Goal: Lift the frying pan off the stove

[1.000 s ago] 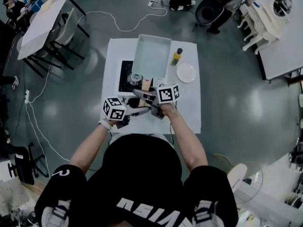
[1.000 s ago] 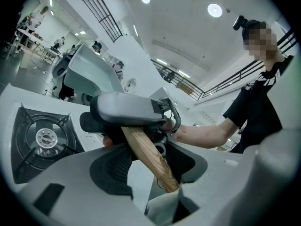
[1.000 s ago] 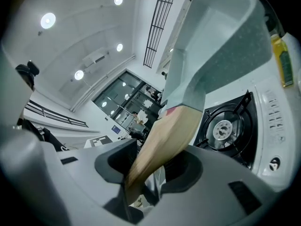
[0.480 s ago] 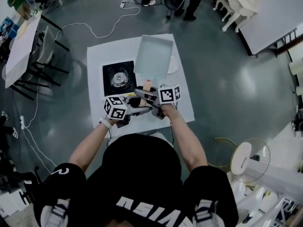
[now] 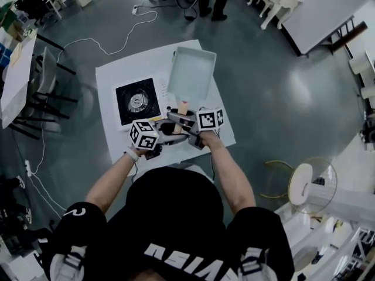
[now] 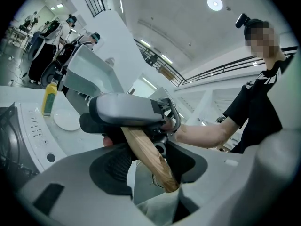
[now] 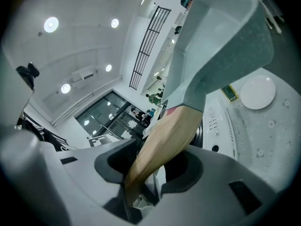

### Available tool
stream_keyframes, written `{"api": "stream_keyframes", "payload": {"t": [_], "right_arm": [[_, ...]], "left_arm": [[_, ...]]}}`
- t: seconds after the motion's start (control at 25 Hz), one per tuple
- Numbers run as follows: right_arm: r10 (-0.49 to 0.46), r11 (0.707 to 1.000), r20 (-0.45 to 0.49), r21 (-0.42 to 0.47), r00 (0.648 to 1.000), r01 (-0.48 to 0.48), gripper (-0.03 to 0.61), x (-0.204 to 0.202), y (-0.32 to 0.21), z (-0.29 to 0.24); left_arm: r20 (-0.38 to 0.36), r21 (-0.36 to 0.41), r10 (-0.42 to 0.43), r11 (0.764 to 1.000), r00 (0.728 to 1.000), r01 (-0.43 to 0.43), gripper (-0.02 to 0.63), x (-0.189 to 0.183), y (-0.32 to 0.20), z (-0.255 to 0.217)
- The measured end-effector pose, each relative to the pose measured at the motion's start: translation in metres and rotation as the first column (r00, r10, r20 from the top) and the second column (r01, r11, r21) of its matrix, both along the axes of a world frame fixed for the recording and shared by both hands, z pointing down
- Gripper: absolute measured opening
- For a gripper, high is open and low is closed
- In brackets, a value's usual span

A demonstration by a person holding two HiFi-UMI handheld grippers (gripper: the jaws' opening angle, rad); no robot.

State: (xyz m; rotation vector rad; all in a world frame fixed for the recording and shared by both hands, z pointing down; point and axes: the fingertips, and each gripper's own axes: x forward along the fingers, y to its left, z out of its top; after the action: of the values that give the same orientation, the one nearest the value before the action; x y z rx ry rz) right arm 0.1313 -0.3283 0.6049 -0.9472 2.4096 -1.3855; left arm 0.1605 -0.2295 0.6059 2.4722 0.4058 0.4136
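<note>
Frying pan [image 5: 191,72] aloft, stove [image 5: 136,101] at 9 o'clock. Left gripper [image 6: 157,173], right gripper [image 7: 141,173]: fingers pinch handle [image 7: 169,135]; overhanging weight may twist free.

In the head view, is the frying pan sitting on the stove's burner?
No, the stove shows its burner uncovered, and the frying pan is off to its right.

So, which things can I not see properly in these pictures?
- Head view: the marker cubes cover the tongs of the left gripper and right gripper on the light wooden handle.
- Head view: the raised pale grey square frying pan covers the round white plate.
- Right gripper view: the pan's inside is out of sight; only its underside shows.
- Head view: the black-topped stove's control markings are too small.
</note>
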Motion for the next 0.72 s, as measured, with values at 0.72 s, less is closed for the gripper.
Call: {"api": "stream_keyframes", "payload": {"t": [0.72], "right_arm": [[0.036,0.999,0.015,0.0,0.999,-0.036,0.152,0.014,0.008,0.001]], "left_arm": [[0.003,-0.004,0.033,0.999,0.999,-0.033,0.218,0.011,0.009,0.001]]}}
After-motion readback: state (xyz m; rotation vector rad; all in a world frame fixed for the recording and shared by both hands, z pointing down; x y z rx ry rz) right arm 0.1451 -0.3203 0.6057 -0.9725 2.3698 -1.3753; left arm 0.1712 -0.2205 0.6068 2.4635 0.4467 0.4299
